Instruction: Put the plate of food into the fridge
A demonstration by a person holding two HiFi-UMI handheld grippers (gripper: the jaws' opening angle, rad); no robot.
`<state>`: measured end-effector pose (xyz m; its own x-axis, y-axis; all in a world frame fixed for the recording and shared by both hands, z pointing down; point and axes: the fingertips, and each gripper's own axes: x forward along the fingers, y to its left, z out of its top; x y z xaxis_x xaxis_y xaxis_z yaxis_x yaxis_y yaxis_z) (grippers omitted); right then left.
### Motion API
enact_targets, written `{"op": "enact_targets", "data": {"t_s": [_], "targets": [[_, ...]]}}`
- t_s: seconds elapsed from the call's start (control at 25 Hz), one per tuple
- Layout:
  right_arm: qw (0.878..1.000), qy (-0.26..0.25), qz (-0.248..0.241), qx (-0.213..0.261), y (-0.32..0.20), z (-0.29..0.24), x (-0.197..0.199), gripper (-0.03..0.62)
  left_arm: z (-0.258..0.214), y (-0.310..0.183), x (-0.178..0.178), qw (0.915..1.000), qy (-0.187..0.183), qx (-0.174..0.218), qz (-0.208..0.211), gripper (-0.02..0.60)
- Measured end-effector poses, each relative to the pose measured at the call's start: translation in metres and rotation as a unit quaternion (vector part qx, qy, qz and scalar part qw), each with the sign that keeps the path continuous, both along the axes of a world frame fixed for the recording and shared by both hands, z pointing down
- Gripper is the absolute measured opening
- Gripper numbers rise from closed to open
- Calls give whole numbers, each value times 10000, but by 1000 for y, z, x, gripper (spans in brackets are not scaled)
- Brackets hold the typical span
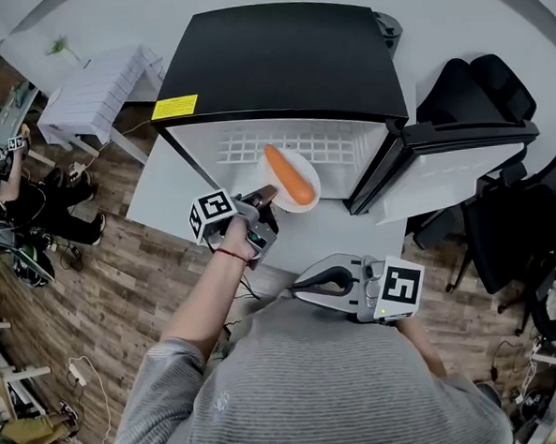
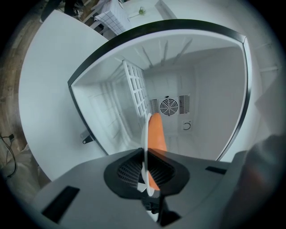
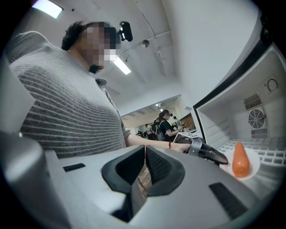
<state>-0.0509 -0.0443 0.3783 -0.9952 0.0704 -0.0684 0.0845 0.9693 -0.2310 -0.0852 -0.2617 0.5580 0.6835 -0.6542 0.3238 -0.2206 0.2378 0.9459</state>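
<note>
Progress, as we judge it, stands at the insertion stage. The fridge [image 1: 278, 61] stands at the far edge of the bench [image 1: 159, 195] with its door [image 1: 462, 158] swung fully open to the right, so we count the opening step as done. The left tool [image 1: 263, 200] is clenched on the near rim of the plate [image 1: 305, 171]. In the left gripper view that rim runs edge-on between the pads, and the carrot [image 1: 289, 175] lies across the plate. The plate sits at the mouth of the fridge, over the front part of the white wire shelf [image 1: 339, 147], with its near edge at or just outside the opening. We cannot tell whether the plate already bears on the shelf or hangs just above it. The rear wall with its fan grille [image 2: 169, 106] lies well beyond the plate, so free depth remains. The right tool [image 1: 305, 285] is held close to the person's chest, well apart from the fridge, with its jaws together and nothing between them. We judge three steps to be left: set the plate fully onto the shelf, release the rim and draw the left tool clear, then close the door. The idle right tool is on the door's side and is the likely choice for that last step.
</note>
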Motion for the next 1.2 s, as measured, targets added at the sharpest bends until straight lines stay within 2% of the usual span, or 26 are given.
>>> {"op": "enact_targets", "data": {"t_s": [0.28, 0.56, 1.2], "targets": [[9998, -35, 171, 7, -6, 4, 4, 15, 1, -18, -3, 9998, 69, -47, -204, 32], [9997, 31, 249, 0, -8, 8, 8, 15, 11, -36, -6, 9992, -32, -128, -372, 32], [9993, -10, 337, -160, -17, 9, 9, 15, 17, -48, 1, 9970, -14, -254, -731, 32]]}}
